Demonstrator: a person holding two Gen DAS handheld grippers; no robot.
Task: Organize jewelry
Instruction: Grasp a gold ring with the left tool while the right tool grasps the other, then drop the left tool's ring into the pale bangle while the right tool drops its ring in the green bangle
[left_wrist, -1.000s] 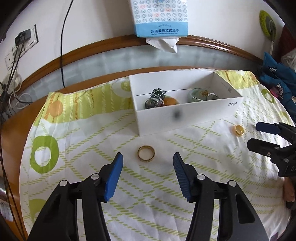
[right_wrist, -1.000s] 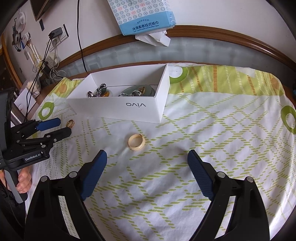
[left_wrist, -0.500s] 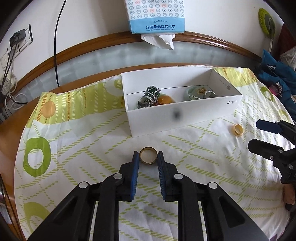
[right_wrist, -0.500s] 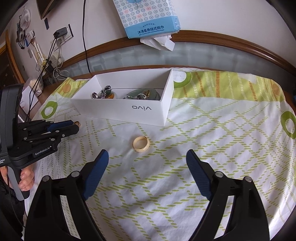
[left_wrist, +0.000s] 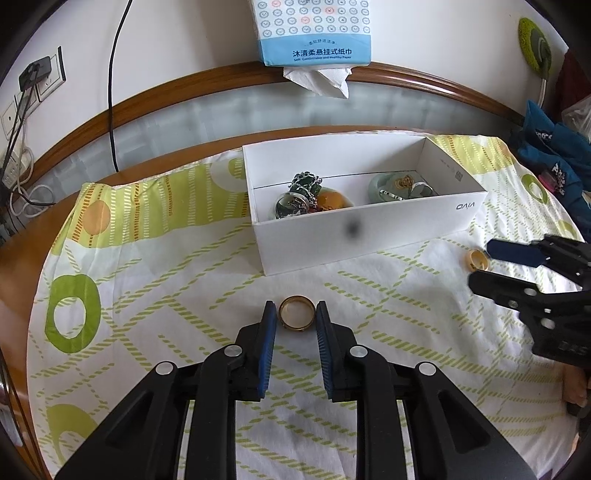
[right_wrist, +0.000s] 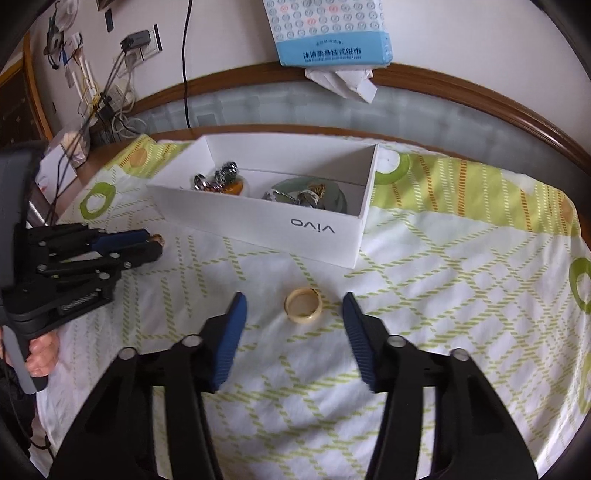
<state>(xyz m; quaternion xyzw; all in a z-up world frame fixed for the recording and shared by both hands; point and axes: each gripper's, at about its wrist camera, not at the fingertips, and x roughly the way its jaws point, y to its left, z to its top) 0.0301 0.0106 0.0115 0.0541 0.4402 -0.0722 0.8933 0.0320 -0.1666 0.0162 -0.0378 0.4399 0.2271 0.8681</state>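
A gold ring (left_wrist: 296, 313) lies on the patterned cloth in front of the white box (left_wrist: 369, 236). My left gripper (left_wrist: 295, 314) is shut on it, its blue pads touching both sides. It also shows in the right wrist view (right_wrist: 147, 240), with the ring's edge (right_wrist: 159, 240) at its tips. A cream ring (right_wrist: 303, 305) lies on the cloth between the open fingers of my right gripper (right_wrist: 293, 301). In the left wrist view that ring (left_wrist: 477, 259) sits beside the right gripper (left_wrist: 484, 262). The box holds several jewelry pieces (left_wrist: 306, 195).
A tissue pack (left_wrist: 310, 33) hangs on the wall behind the box. Blue clothing (left_wrist: 554, 162) lies at the table's right. Cables and sockets (right_wrist: 107, 92) sit at the back left. The cloth (left_wrist: 166, 295) covers the round wooden table.
My left gripper has closed from wide open onto the gold ring. My right gripper has moved forward so the cream ring is between its fingers, which have narrowed but stay open.
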